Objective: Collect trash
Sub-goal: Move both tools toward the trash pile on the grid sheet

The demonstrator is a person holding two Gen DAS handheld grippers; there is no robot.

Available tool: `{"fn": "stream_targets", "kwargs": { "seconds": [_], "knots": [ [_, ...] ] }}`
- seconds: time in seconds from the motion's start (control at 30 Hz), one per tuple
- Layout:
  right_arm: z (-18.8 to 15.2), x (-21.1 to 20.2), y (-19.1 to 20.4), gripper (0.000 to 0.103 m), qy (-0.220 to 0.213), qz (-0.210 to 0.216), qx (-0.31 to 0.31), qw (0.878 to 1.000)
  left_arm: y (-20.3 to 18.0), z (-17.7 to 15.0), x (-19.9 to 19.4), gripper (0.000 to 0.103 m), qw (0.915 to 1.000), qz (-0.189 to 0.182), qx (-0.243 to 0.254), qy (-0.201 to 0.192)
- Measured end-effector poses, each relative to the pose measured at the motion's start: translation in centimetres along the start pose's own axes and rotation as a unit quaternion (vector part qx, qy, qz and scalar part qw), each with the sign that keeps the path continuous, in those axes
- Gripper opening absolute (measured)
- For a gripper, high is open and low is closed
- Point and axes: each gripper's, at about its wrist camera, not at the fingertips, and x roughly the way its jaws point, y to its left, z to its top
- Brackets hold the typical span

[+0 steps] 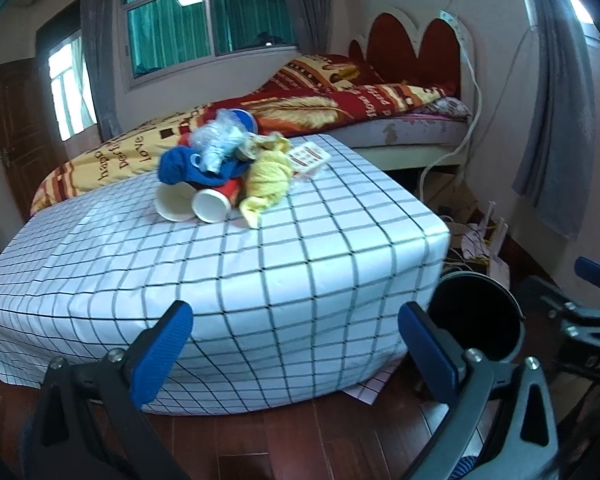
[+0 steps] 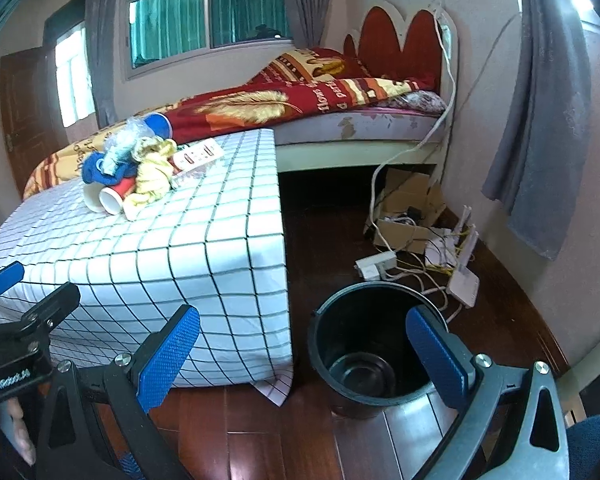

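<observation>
A trash pile lies on a low table with a white checked cloth (image 1: 260, 280): two red paper cups (image 1: 210, 205) on their sides, a blue rag (image 1: 180, 166), a yellow cloth (image 1: 266, 178), crumpled clear plastic (image 1: 216, 140) and a small printed packet (image 1: 308, 158). The pile also shows in the right wrist view (image 2: 132, 168). A black bin (image 2: 372, 344) stands on the floor right of the table, empty. My left gripper (image 1: 296, 344) is open and empty, near the table's front edge. My right gripper (image 2: 304, 356) is open and empty, by the bin.
A bed with a red and yellow quilt (image 1: 320, 100) stands behind the table. Cardboard boxes (image 2: 412, 208), a power strip (image 2: 376, 264), cables and a white router (image 2: 464, 276) lie on the dark wood floor by the right wall.
</observation>
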Motion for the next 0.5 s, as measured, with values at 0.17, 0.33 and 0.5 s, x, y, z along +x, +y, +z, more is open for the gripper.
{"fn": "stream_targets", "kwargs": {
  "seconds": [0.17, 0.33, 0.5],
  "knots": [
    [2.2, 0.3, 1.0, 0.103, -0.017, 0.021, -0.003, 1.0, 2.5, 1.2, 1.2, 0.103, 0.9998, 0.019, -0.009, -0.001],
    [4.5, 2.3, 3.2, 0.103, -0.018, 0.05, -0.011, 0.999, 5.9, 2.8, 2.7, 0.103, 0.9989, 0.021, -0.042, 0.0],
    [6.8, 5.6, 6.4, 0.076, -0.011, 0.08, -0.029, 0.996, 9.3, 4.2, 4.3, 0.103, 0.997, 0.021, -0.074, -0.006]
  ]
}}
